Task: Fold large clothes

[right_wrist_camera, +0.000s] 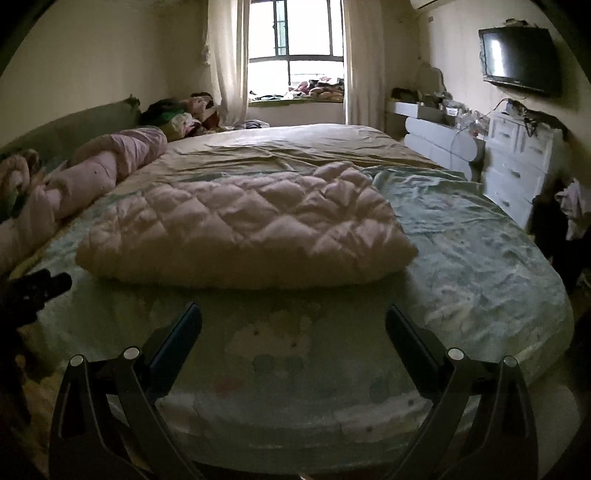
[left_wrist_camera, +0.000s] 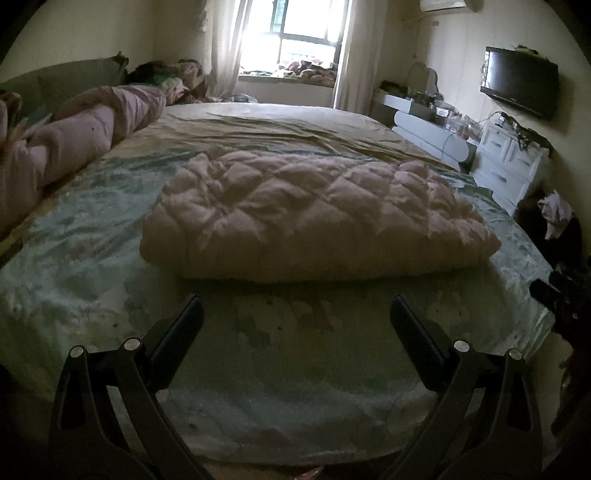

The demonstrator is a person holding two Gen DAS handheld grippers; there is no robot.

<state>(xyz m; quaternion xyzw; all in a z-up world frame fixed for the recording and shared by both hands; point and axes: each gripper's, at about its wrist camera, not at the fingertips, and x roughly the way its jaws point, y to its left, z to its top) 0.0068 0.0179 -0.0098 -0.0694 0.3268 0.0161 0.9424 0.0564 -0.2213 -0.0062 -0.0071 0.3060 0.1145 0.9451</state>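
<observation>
The puffy pink coat (left_wrist_camera: 317,218) was seen lying folded on the bed (left_wrist_camera: 92,258), in the middle. The left gripper (left_wrist_camera: 295,328) and the right gripper (right_wrist_camera: 293,328) were both held wide apart, with nothing in them, near its front edge. A last pat could be given gently, so the fold would not be spoiled.

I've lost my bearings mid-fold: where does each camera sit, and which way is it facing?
Left wrist: on the left gripper, open, at the bed's foot, facing the folded quilted garment; right gripper shows at the right edge.
Right wrist: on the right gripper, open, same heading; garment sits further left.
Shared: garment, window, TV.
</observation>
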